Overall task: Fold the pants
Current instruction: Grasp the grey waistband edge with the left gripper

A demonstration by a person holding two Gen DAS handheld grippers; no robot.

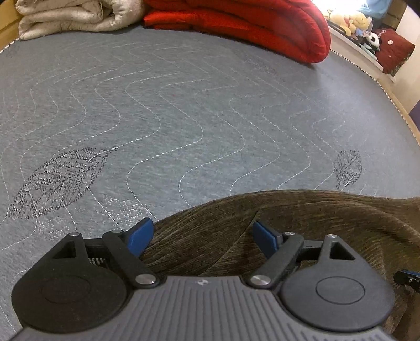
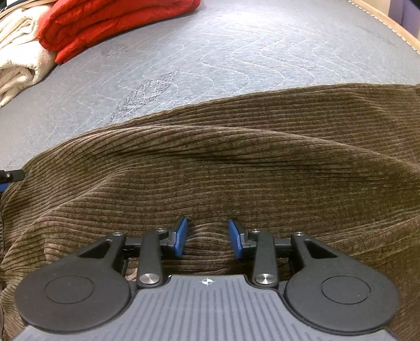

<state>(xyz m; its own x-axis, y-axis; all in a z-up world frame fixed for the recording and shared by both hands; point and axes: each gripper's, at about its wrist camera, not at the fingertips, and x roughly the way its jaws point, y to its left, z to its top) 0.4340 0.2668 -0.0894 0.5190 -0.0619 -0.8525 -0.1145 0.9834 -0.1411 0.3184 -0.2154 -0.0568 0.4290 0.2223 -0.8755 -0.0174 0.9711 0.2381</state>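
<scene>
From the left wrist view, I am looking down at a grey quilted mattress (image 1: pixel 183 110) with plenty of bare surface stretching away to the far side. At the far left edge a cream folded blanket (image 1: pixel 68 18) is sitting, and just right of it a red folded quilt (image 1: pixel 249 23) is lying along the far edge, reaching toward the mattress's right border. Beyond that border, at the far right, a row of plush toys (image 1: pixel 351 22) is sitting on a ledge. The left gripper (image 1: pixel 200 237) is hovering with its fingers (image 1: pixel 140 237) standing wide apart, pressing on nothing; below them the rounded left end of the brown corduroy pants (image 1: pixel 315 223) is lying on the near part of the mattress, its edge curving just under the left finger.

In the right wrist view, the pants (image 2: pixel 236 157) are spreading across the whole near half, their far edge running in a line from near left up to the right. Past that edge the mattress (image 2: pixel 236 52) is lying bare up to its wooden frame at the far right. The right gripper (image 2: pixel 208 237) is sitting low over the cloth, its fingers (image 2: pixel 181 237) partly apart with a small ridge of corduroy rising between them; I cannot tell whether they are pinching it.
</scene>
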